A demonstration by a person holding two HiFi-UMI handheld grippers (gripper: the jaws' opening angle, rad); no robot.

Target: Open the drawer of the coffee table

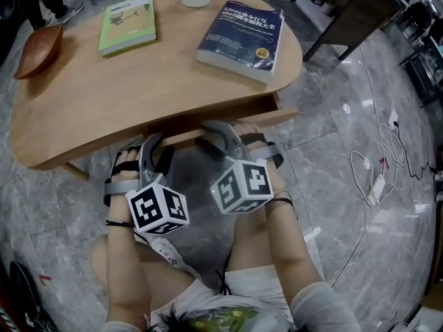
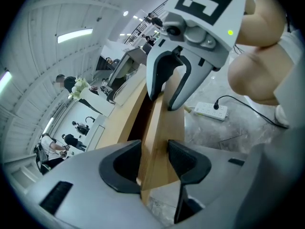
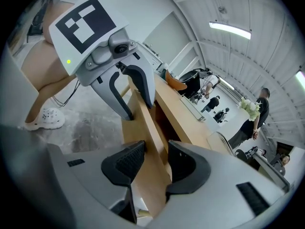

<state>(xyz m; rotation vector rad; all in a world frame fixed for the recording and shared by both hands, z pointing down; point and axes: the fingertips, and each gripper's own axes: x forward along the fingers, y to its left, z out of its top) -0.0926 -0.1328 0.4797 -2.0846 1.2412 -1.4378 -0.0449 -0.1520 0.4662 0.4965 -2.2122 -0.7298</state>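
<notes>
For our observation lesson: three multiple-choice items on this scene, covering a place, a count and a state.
1. The dark blue paperback book lies: A on the floor; B in the drawer; C on the right of the light wooden coffee table.
2. Books on the tabletop: A one; B two; C four.
3. The wooden drawer front is: A clamped by the left gripper and right gripper; B untouched; C lying on the floor.
1 C, near the right edge; 2 B, the blue one plus a green paperback book; 3 A, pads press it in both gripper views.
</notes>
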